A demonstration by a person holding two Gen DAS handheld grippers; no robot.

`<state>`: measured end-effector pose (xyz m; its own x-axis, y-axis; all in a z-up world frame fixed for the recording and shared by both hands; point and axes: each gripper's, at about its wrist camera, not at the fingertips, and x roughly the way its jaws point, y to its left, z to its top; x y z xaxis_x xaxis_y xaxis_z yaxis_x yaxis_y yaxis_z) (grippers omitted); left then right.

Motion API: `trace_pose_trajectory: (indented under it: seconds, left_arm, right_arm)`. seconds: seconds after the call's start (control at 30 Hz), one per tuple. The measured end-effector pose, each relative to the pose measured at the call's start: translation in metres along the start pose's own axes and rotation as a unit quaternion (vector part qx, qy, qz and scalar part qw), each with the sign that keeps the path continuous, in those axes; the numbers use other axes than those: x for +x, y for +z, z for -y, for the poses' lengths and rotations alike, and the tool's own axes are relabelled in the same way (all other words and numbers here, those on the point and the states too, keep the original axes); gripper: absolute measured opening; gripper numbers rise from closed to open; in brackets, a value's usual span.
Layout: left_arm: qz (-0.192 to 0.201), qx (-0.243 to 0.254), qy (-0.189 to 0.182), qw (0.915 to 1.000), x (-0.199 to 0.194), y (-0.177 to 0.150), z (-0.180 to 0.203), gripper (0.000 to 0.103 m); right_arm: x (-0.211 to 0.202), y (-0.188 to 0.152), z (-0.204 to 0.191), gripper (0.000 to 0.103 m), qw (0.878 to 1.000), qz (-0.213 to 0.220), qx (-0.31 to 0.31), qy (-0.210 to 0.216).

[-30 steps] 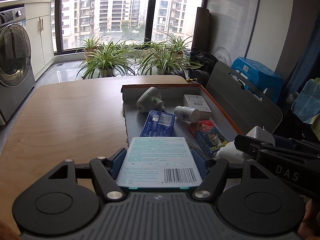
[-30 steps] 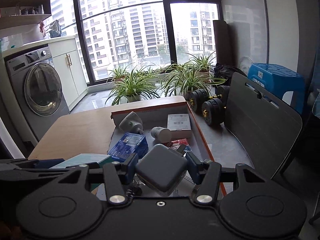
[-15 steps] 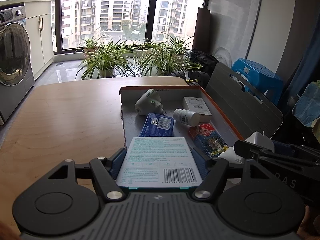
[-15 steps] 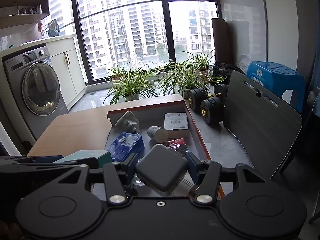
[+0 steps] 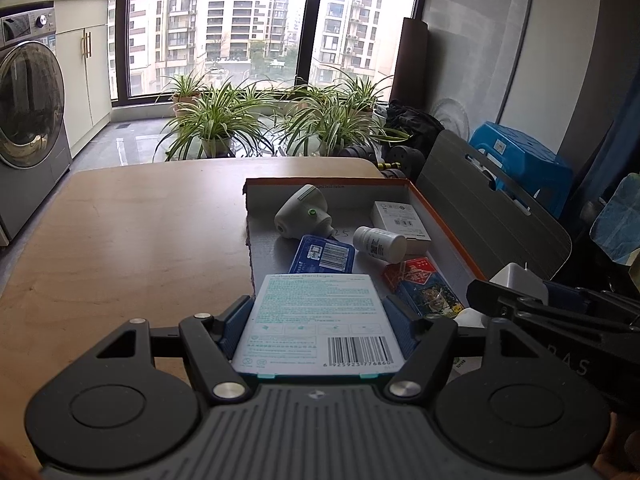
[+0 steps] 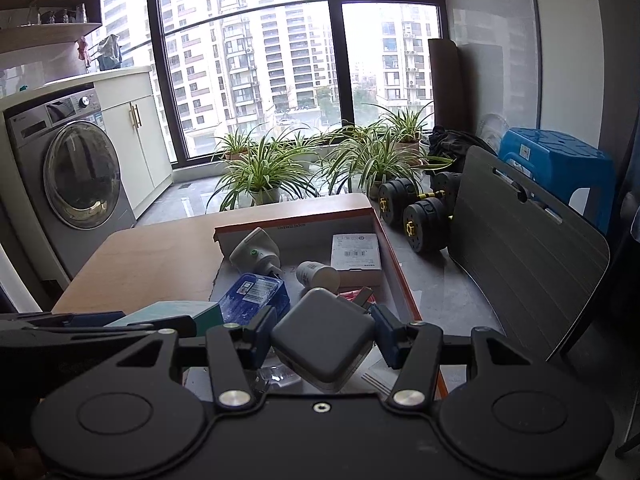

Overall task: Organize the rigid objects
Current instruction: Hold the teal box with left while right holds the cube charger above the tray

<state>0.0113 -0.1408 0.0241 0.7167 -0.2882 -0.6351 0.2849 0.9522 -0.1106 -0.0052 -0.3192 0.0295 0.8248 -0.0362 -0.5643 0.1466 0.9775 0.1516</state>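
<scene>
My left gripper (image 5: 318, 320) is shut on a flat teal-and-white bandage box (image 5: 318, 320), held above the near end of an orange-rimmed cardboard tray (image 5: 444, 224). My right gripper (image 6: 322, 334) is shut on a grey-and-white charger block (image 6: 322, 338), held over the same tray (image 6: 394, 264). It also shows in the left wrist view (image 5: 518, 280). In the tray lie a white thermometer (image 5: 300, 212), a blue box (image 5: 322, 254), a white pill bottle (image 5: 380, 242), a white carton (image 5: 400, 220) and a red-and-blue card pack (image 5: 424, 286).
The tray sits at the right side of a wooden table (image 5: 140, 232). A grey folded board (image 6: 524, 264) and dumbbells (image 6: 416, 208) stand right of the table. Potted plants (image 5: 212, 120) and a washing machine (image 6: 68, 172) stand beyond it.
Both grippers have drawn back slightly and risen a little with their objects; the tray looks a bit farther away. Both grips are unchanged.
</scene>
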Motion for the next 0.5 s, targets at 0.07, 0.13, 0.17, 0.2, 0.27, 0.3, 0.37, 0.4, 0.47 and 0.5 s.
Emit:
trace_pose_trajectory:
  seconds: [0.07,0.13,0.17,0.2,0.27,0.3,0.37,0.4,0.47,0.5]
  left_arm:
    - [0.001,-0.001,0.001,1.0,0.0005,0.0009,-0.0002,0.072]
    - [0.001,-0.003,0.001,1.0,0.0011,0.0016,-0.0013,0.072]
    - [0.001,-0.004,0.001,1.0,0.0013,0.0017,-0.0016,0.072]
    - [0.001,-0.005,0.001,1.0,0.0015,0.0021,-0.0019,0.072]
    - [0.0,-0.005,0.001,1.0,0.002,0.0025,-0.0022,0.072]
    - [0.0,-0.006,0.001,1.0,0.0024,0.0027,-0.0024,0.072]
    - [-0.001,-0.005,0.001,1.0,0.0032,0.0028,-0.0024,0.072]
    - [-0.001,-0.005,0.001,1.0,0.0031,0.0027,-0.0026,0.072]
    - [-0.002,-0.006,0.001,1.0,0.0046,0.0031,-0.0032,0.072]
    - [-0.002,-0.007,0.001,1.0,0.0051,0.0032,-0.0034,0.072]
  right_arm:
    - [0.0003,-0.0003,0.0001,0.064,1.0,0.0,-0.001,0.0]
    - [0.0001,-0.0002,-0.0004,0.064,1.0,0.0,0.0,0.0]
    - [0.0001,-0.0003,-0.0005,0.064,1.0,-0.001,0.0,0.0]
    - [0.0002,-0.0004,-0.0005,0.064,1.0,-0.001,-0.001,0.0]
    - [-0.0001,-0.0002,-0.0009,0.064,1.0,-0.001,-0.001,-0.001]
    - [-0.0001,-0.0002,-0.0009,0.064,1.0,-0.001,-0.001,-0.001]
    - [0.0001,-0.0003,-0.0007,0.064,1.0,-0.001,-0.001,-0.001]
    - [0.0005,0.0002,-0.0013,0.064,1.0,-0.001,-0.001,-0.001]
    - [0.0006,0.0005,-0.0014,0.064,1.0,-0.001,-0.001,-0.001]
    - [0.0007,0.0005,-0.0013,0.064,1.0,-0.001,0.0,-0.002]
